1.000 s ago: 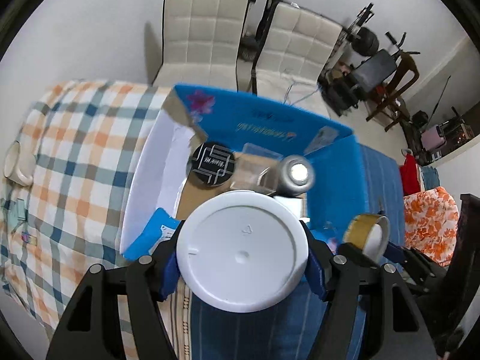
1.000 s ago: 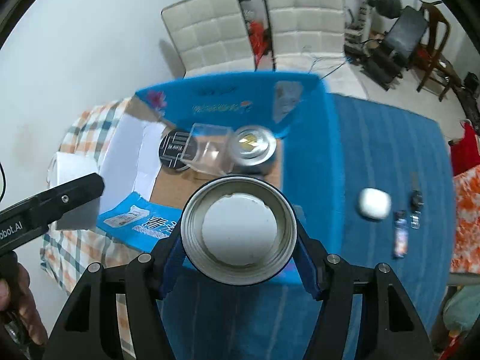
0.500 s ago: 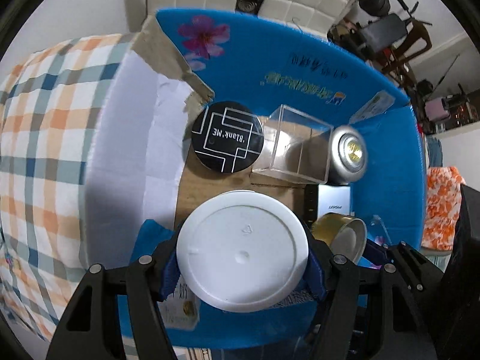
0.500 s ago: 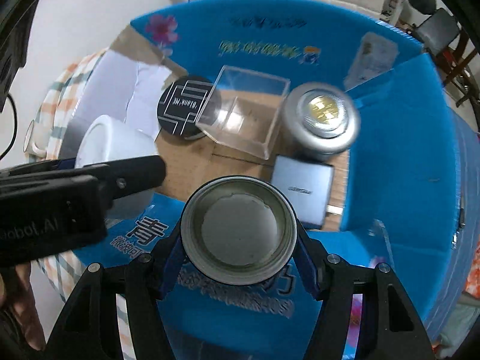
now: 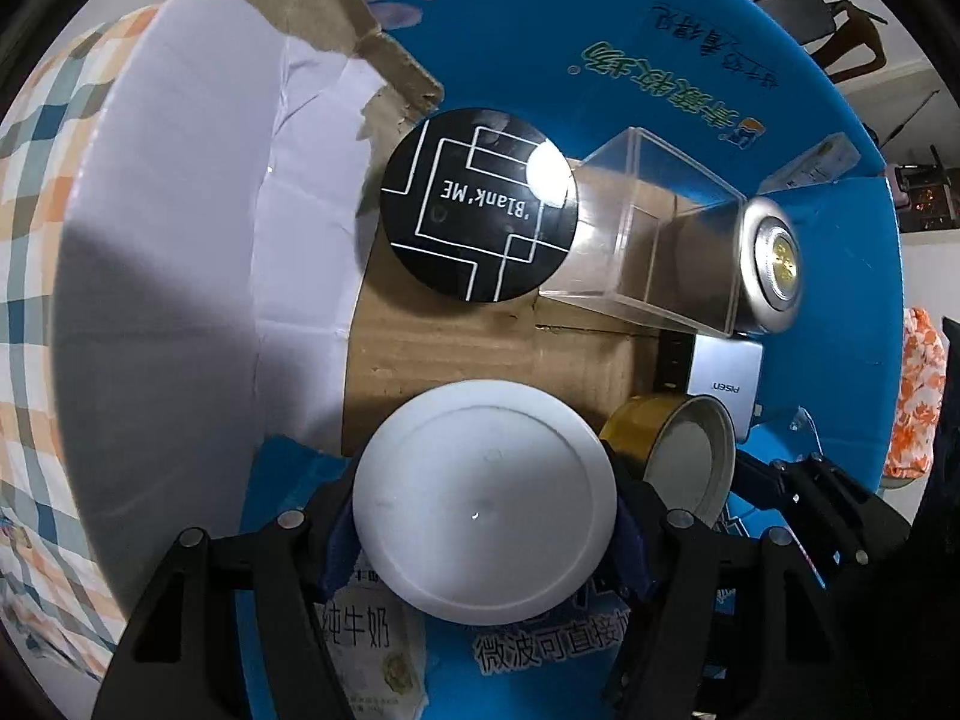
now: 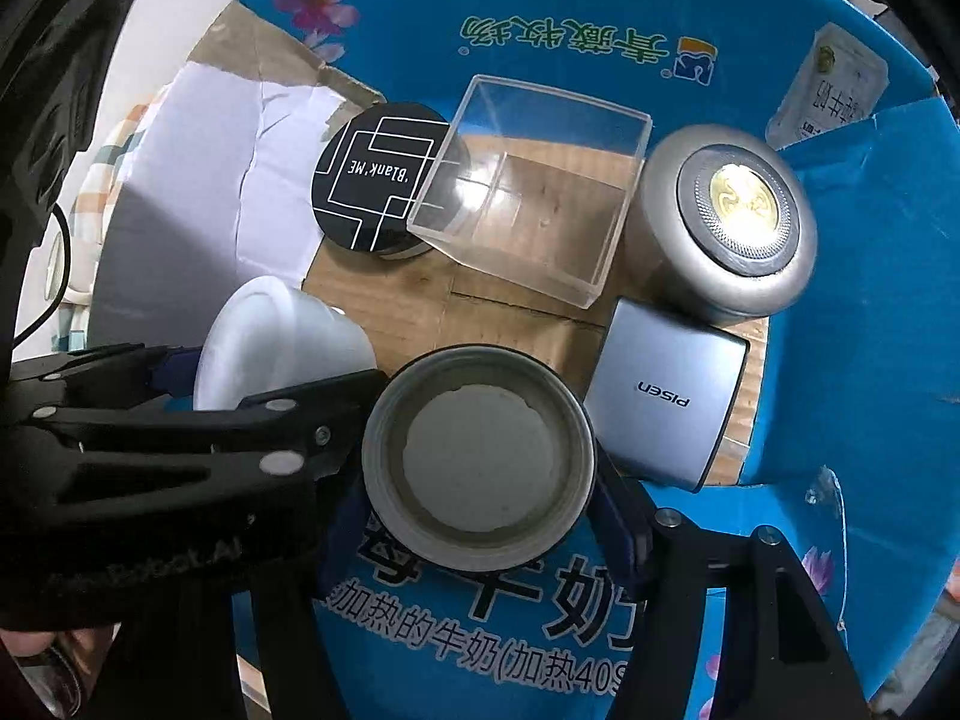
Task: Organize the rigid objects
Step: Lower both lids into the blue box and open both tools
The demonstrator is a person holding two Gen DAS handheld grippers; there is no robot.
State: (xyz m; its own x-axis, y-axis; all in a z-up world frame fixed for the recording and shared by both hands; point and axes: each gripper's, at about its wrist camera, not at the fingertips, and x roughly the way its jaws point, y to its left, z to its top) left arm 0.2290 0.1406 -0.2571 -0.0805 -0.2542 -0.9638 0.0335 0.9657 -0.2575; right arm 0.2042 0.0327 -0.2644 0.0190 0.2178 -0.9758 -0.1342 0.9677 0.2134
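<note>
My left gripper [image 5: 483,519] is shut on a white round container [image 5: 483,492], held low inside the blue cardboard box [image 5: 660,30] over its brown floor. My right gripper [image 6: 480,501] is shut on a gold tin [image 6: 480,462], seen bottom-on, just right of the white container [image 6: 276,342]. In the left wrist view the gold tin [image 5: 672,444] nearly touches the white container. A black round tin [image 6: 375,180], a clear plastic box [image 6: 528,210], a silver round tin [image 6: 726,222] and a grey PISEN box [image 6: 660,402] rest on the box floor.
A white inner flap [image 5: 180,240] lines the box's left side, with a checked cloth [image 5: 30,120] beyond it. The PISEN box [image 5: 723,381] sits close to the gold tin. Bare brown floor [image 5: 480,348] lies between the held items and the black tin [image 5: 477,204].
Both grippers have come forward and down from above the box's near wall into the box, still holding their items. The two held items now sit side by side, close together.
</note>
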